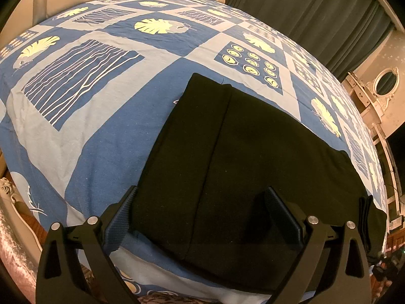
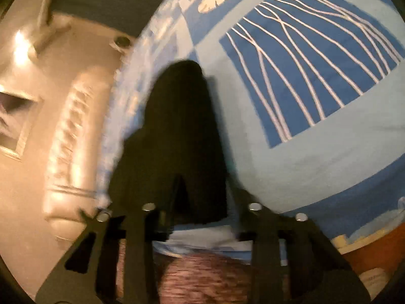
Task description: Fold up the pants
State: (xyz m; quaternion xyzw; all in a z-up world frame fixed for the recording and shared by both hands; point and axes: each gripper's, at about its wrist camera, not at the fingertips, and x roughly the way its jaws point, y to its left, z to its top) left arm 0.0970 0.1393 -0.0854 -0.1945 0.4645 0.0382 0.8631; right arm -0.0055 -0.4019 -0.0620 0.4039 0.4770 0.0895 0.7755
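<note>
In the left wrist view, the left gripper (image 1: pixel 202 217) stands with its two dark textured fingers (image 1: pixel 283 223) spread wide over the near end of the black, smooth-woven folded pants (image 1: pixel 243 157), pressing on nothing. The pants lie flat near the bed's edge on the blue and pale-grey patterned bedsheet (image 1: pixel 106 131), with a lengthwise crease down their middle. Beyond them come the sheet's leaf and stripe prints, then the dark green curtain (image 1: pixel 316 12).

The right wrist view is smeared by motion. There the right gripper (image 2: pixel 202 197) has black cloth (image 2: pixel 182 131) between its narrowed jaws, but whether the pads pinch it cannot be told. Only this view shows that raised dark fabric and the cream carved bed frame (image 2: pixel 73 139); only the left view shows the pants' whole outline.

Judged from this, a fold across the length is in hand. The next move would call for carrying the cloth over evenly and laying it down edge to edge.
</note>
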